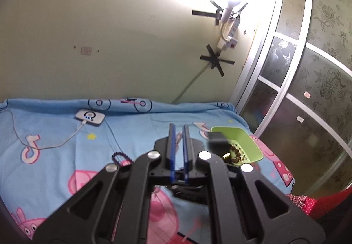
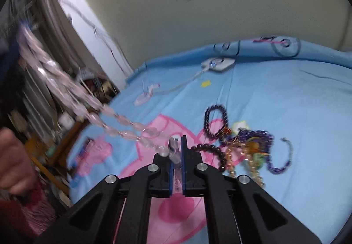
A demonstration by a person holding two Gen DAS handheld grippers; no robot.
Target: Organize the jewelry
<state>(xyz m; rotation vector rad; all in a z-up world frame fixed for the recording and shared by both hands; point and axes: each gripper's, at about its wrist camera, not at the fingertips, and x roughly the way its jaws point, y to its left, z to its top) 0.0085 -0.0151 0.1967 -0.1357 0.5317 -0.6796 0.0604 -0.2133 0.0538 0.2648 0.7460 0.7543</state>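
A pale pink bead necklace (image 2: 114,127) stretches taut from between the pads of my right gripper (image 2: 177,140), which is shut on it, up to the far left of the right wrist view. My left gripper (image 1: 178,126) is raised above the bed with its pads close together and a thin pink strand (image 1: 179,137) pinched between them. On the blue sheet lie a purple bead bracelet (image 2: 216,120), a dark bead bracelet (image 2: 211,149) and a tangle of gold and purple chains (image 2: 248,149). A green bin (image 1: 248,145) holding brown beads sits to the right of the left gripper.
A white device (image 1: 89,117) with a cable lies near the wall. A dark blurred shape (image 1: 216,137) covers the bin's near corner. A person's hand (image 2: 13,156) shows at the left edge. Glass doors (image 1: 297,90) stand beside the bed, and cluttered furniture (image 2: 55,134) sits left of it.
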